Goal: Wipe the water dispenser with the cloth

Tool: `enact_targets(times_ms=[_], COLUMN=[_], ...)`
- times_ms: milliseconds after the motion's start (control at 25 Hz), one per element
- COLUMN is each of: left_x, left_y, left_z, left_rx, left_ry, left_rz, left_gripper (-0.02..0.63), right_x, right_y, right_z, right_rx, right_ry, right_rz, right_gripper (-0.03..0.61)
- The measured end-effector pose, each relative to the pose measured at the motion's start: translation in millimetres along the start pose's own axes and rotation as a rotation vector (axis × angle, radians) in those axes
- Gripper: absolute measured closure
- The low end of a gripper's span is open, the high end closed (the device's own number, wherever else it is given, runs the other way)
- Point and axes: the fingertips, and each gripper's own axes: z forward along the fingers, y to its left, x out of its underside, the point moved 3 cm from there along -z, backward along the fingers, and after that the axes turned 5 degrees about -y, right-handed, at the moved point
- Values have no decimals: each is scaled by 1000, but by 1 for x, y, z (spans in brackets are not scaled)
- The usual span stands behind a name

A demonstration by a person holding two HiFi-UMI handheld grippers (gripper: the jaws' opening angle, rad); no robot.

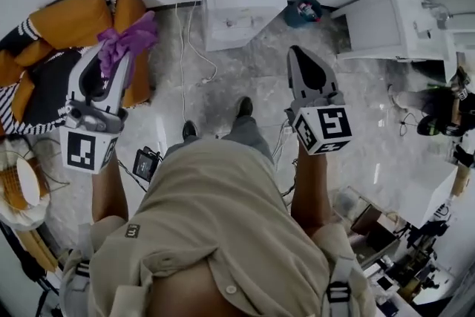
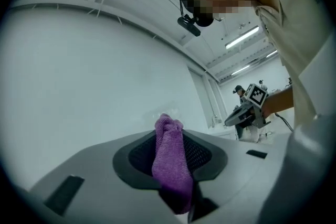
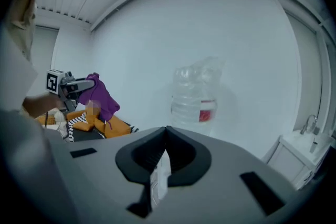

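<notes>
Presently, the purple cloth (image 2: pixel 170 165) is pinched between the jaws of the left gripper (image 1: pixel 117 56) and held up, well apart from the white water dispenser (image 1: pixel 245 7) ahead. The right gripper (image 3: pixel 167 131) is pointed toward the dispenser, its jaws closed tip to tip on nothing. A clear bottle (image 3: pixel 193 97) is seated on top.

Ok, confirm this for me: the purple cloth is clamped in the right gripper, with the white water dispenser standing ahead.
Not quite. The purple cloth is clamped in the left gripper, not the right, as the left gripper view shows. The right gripper is shut with no cloth in it. The white water dispenser does stand ahead.
</notes>
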Motion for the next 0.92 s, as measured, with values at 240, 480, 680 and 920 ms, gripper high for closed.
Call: enact_targets(times_ms=[240,480,680,920], left_x=[-39,-54,-61,-69], left_y=[-20,-37,-45,-53], left_z=[-17,-43,-67,-94], left_rx=[88,146,180,201], left_ry=[-90,-120,-131,-128], left_rz=[-33,-98,-114,-131], left_gripper=[488,488,488,488], right_x=[-27,-46,-53,-54], right_y=[35,64,84,106], right_z=[-36,-58,-74,-98], right_rx=[-3,10,26,43], right_ry=[-65,-87,-97,-93], right_rz=[20,1,-13,-20], right_gripper=[555,555,555,555])
